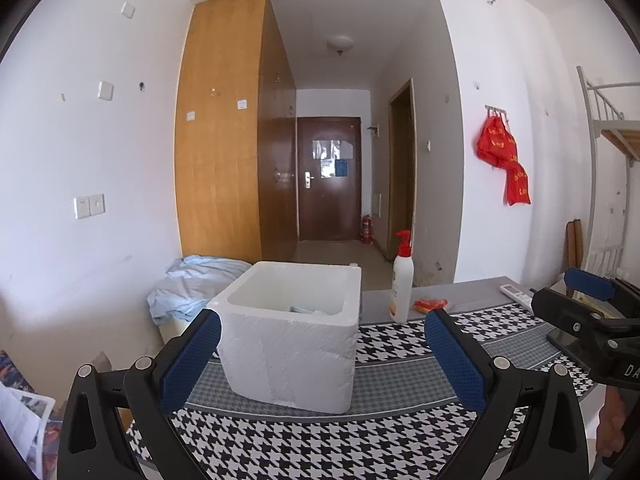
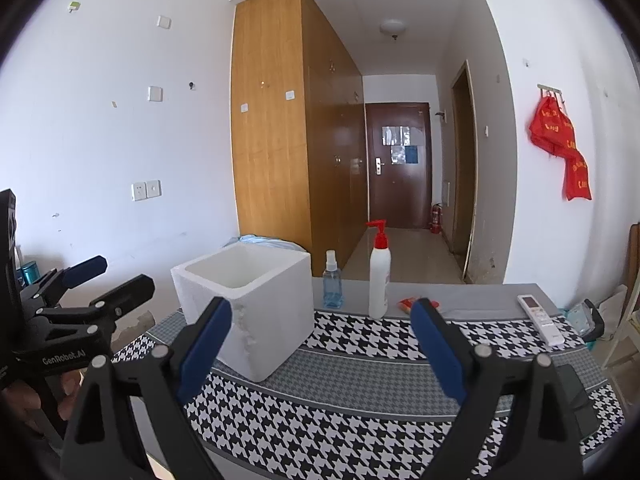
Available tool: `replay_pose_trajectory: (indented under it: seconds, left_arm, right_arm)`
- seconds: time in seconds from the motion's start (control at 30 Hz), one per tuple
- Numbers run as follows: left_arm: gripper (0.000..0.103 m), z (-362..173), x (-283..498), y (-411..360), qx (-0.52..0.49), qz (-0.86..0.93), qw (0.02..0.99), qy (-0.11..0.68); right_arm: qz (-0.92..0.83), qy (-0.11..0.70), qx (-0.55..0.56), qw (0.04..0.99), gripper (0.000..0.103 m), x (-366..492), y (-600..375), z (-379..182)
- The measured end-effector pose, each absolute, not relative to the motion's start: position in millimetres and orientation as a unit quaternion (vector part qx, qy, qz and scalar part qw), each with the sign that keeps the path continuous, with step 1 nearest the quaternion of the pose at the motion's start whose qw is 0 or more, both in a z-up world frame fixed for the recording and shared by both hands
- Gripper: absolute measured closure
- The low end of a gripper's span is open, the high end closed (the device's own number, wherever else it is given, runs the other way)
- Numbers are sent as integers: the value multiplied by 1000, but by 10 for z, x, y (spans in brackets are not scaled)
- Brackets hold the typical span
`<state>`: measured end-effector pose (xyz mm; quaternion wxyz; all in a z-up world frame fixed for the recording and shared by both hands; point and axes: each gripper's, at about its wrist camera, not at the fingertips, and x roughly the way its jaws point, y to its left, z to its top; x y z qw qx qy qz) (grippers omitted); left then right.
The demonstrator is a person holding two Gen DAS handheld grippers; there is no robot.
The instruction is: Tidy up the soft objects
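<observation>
A white foam box (image 1: pixel 294 332) stands on the houndstooth tablecloth (image 1: pixel 360 436), also in the right wrist view (image 2: pixel 256 304). Something pale blue lies inside it (image 1: pixel 304 309). My left gripper (image 1: pixel 322 346) is open and empty, just in front of the box. My right gripper (image 2: pixel 322 340) is open and empty, right of the box and above the cloth (image 2: pixel 340 420). Each gripper shows at the edge of the other's view (image 1: pixel 592 300) (image 2: pixel 80 280). A small red packet (image 1: pixel 430 305) lies behind, also in the right wrist view (image 2: pixel 408 303).
A white pump bottle (image 2: pixel 379 280) and a clear spray bottle (image 2: pixel 332 282) stand behind the box. A white remote (image 2: pixel 541 319) lies at the right. Crumpled blue cloth (image 1: pixel 196 286) lies off the table's left. A dark phone (image 2: pixel 576 396) lies at the right edge.
</observation>
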<state>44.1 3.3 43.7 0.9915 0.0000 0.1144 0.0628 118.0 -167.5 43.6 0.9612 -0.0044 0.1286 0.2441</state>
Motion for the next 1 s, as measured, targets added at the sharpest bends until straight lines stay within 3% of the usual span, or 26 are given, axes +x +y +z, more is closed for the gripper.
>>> replay_pose_trajectory:
  seconds: [1.0]
  left_arm:
    - [1, 146, 351, 45, -3, 93, 990, 107]
  right_arm:
    - [271, 124, -5, 955, 7, 1070, -1614, 137]
